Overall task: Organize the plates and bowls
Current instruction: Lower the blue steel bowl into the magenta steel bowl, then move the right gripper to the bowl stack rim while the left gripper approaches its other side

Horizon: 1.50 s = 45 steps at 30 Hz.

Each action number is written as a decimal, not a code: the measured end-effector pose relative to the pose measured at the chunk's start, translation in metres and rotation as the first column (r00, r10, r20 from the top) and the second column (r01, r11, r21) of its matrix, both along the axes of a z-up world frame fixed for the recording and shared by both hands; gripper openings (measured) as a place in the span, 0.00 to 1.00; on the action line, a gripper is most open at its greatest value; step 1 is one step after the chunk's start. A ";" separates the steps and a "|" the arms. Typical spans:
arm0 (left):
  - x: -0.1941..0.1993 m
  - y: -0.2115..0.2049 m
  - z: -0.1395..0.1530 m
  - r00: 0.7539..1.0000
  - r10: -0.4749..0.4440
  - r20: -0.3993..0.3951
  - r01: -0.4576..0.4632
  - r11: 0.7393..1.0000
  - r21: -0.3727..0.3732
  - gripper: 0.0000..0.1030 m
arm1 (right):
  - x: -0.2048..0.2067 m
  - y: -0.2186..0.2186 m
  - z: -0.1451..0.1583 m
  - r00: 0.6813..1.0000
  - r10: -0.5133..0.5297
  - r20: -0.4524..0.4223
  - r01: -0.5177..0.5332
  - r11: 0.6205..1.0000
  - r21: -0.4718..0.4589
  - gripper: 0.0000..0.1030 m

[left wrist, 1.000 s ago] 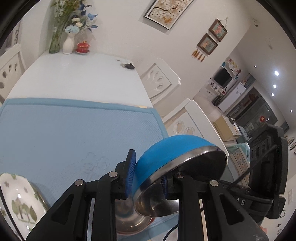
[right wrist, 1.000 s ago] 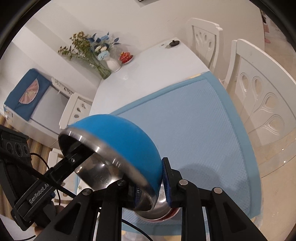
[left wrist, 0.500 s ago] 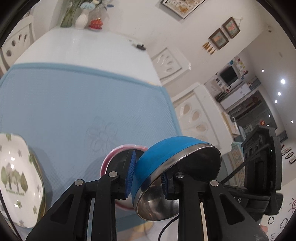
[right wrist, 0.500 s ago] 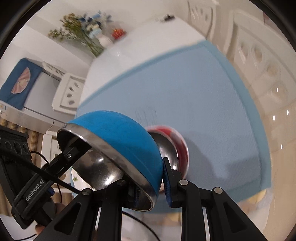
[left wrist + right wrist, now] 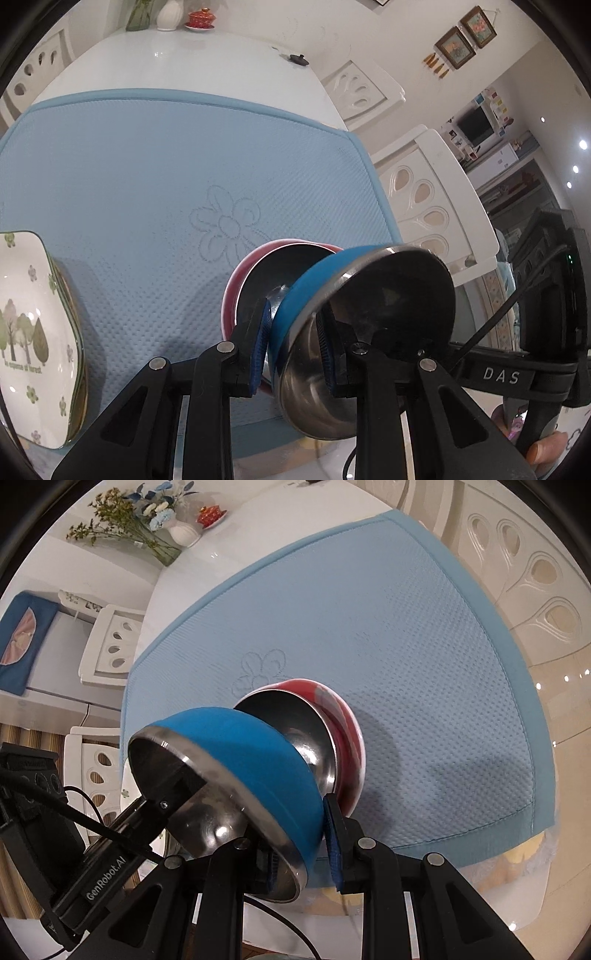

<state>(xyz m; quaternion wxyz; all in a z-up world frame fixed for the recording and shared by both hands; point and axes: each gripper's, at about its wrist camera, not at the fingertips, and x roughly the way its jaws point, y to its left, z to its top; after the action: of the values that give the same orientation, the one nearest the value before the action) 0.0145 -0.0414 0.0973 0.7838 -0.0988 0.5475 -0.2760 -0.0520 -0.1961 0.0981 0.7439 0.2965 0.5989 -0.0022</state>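
Note:
Both grippers hold one blue bowl with a steel inside (image 5: 314,284), tilted, just above and against a red steel-lined bowl (image 5: 280,254) that sits on the blue mat (image 5: 147,173). My left gripper (image 5: 293,343) is shut on the blue bowl's near rim. My right gripper (image 5: 301,853) is shut on the opposite rim of the blue bowl (image 5: 240,753), beside the red bowl (image 5: 343,731). A square white plate with a tree print (image 5: 33,332) lies on a stack at the mat's left edge.
The blue mat (image 5: 388,635) covers the near end of a white table (image 5: 177,59). Vases with flowers (image 5: 162,524), a red lidded cup (image 5: 201,16) and a small black lid (image 5: 297,59) stand at the far end. White chairs (image 5: 432,206) stand to the right.
Both grippers have come down and forward with the blue bowl, tilting it. The red bowl has come into full view and the blue bowl now sits right at its rim.

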 end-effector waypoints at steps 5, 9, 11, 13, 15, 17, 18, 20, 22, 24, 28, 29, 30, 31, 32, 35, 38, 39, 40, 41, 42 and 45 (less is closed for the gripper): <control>0.000 0.002 -0.003 1.000 -0.012 -0.008 0.012 1.000 0.005 0.20 | 0.003 -0.001 0.000 1.000 -0.004 -0.005 0.004 1.000 0.001 0.21; 0.000 0.005 -0.003 1.000 -0.012 0.003 0.012 0.999 0.033 0.20 | 0.004 -0.005 0.001 1.000 -0.003 0.000 0.003 1.000 0.006 0.21; 0.001 0.011 -0.001 1.000 0.002 0.027 -0.004 0.998 0.056 0.21 | 0.003 -0.009 0.002 1.000 -0.008 0.005 0.008 1.000 0.006 0.21; 0.004 0.017 0.002 0.999 0.012 0.043 -0.015 0.999 0.052 0.23 | 0.002 -0.014 0.004 1.000 -0.014 0.013 0.014 1.000 0.005 0.21; 0.007 0.025 0.003 0.998 0.025 0.049 -0.028 0.998 0.057 0.23 | 0.002 -0.020 0.008 1.000 -0.016 0.018 0.016 1.000 -0.009 0.21; 0.011 0.029 0.000 0.999 0.034 0.038 -0.035 0.998 0.052 0.24 | 0.002 -0.023 0.009 1.000 -0.023 0.019 0.023 1.000 -0.004 0.21; 0.013 0.030 -0.002 0.999 0.037 0.028 -0.039 0.998 0.048 0.24 | 0.001 -0.024 0.009 0.999 -0.028 0.019 0.028 1.000 -0.001 0.21; 0.014 0.032 -0.005 0.999 0.040 0.019 -0.041 0.998 0.048 0.24 | 0.000 -0.025 0.009 0.999 -0.030 0.018 0.030 1.000 -0.005 0.21; 0.014 0.029 -0.008 0.999 0.031 0.018 -0.032 0.998 0.050 0.24 | 0.000 -0.024 0.008 1.000 -0.027 0.016 0.027 1.000 -0.008 0.21; 0.013 0.027 -0.010 1.000 0.023 0.017 -0.024 0.998 0.051 0.24 | 0.000 -0.022 0.007 1.000 -0.022 0.012 0.022 1.000 -0.007 0.21; 0.009 0.024 -0.012 1.000 0.012 0.008 -0.012 0.999 0.049 0.24 | -0.001 -0.016 0.003 1.000 -0.012 0.002 0.012 1.000 -0.016 0.21; 0.007 0.025 -0.012 1.000 0.010 0.008 -0.010 0.999 0.047 0.24 | -0.002 -0.015 0.003 1.000 -0.013 0.002 0.013 1.000 -0.022 0.21; 0.006 0.024 -0.012 1.000 0.008 0.007 -0.008 0.999 0.046 0.24 | -0.004 -0.015 0.003 1.000 -0.013 0.003 0.013 1.000 -0.024 0.21; 0.006 0.024 -0.011 1.000 0.005 0.006 -0.006 0.999 0.044 0.24 | -0.005 -0.016 0.003 1.000 -0.015 0.004 0.015 1.000 -0.024 0.21; 0.005 0.025 -0.011 1.000 0.003 0.005 -0.003 0.999 0.042 0.24 | -0.005 -0.015 0.002 1.000 -0.018 0.005 0.018 1.000 -0.023 0.21; 0.003 0.026 -0.011 1.000 -0.004 -0.001 0.004 0.999 0.036 0.24 | -0.008 -0.015 0.001 0.999 -0.038 -0.001 0.038 0.999 -0.016 0.21; 0.002 0.028 -0.012 1.000 -0.018 -0.023 0.018 1.000 0.015 0.27 | -0.008 -0.014 0.003 0.999 -0.042 -0.001 0.042 0.999 -0.014 0.21; 0.002 0.029 -0.013 0.999 -0.026 -0.034 0.026 1.000 -0.003 0.32 | -0.007 -0.014 0.004 0.999 -0.042 0.001 0.042 0.999 -0.017 0.21; 0.002 0.031 -0.014 0.998 -0.031 -0.049 0.030 0.999 -0.023 0.41 | -0.009 -0.014 0.005 0.999 -0.047 0.007 0.047 0.999 -0.020 0.21; 0.001 0.034 -0.015 0.998 -0.028 -0.064 0.025 0.999 -0.036 0.52 | -0.011 -0.014 0.006 0.998 -0.060 0.016 0.060 0.998 -0.021 0.21; 0.001 0.036 -0.016 0.997 -0.023 -0.075 0.020 0.999 -0.047 0.58 | -0.013 -0.017 0.007 0.997 -0.071 0.018 0.071 0.997 -0.020 0.21; 0.001 0.045 -0.016 0.996 -0.006 -0.095 -0.003 0.996 -0.090 0.62 | -0.019 -0.024 0.007 0.994 -0.111 0.018 0.111 0.994 0.007 0.21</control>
<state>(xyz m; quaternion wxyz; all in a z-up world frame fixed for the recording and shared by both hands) 0.0157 0.0033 0.0813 0.7515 -0.1465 0.5711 -0.2959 -0.0706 -0.2203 0.1054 0.7472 0.3316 0.5747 -0.0393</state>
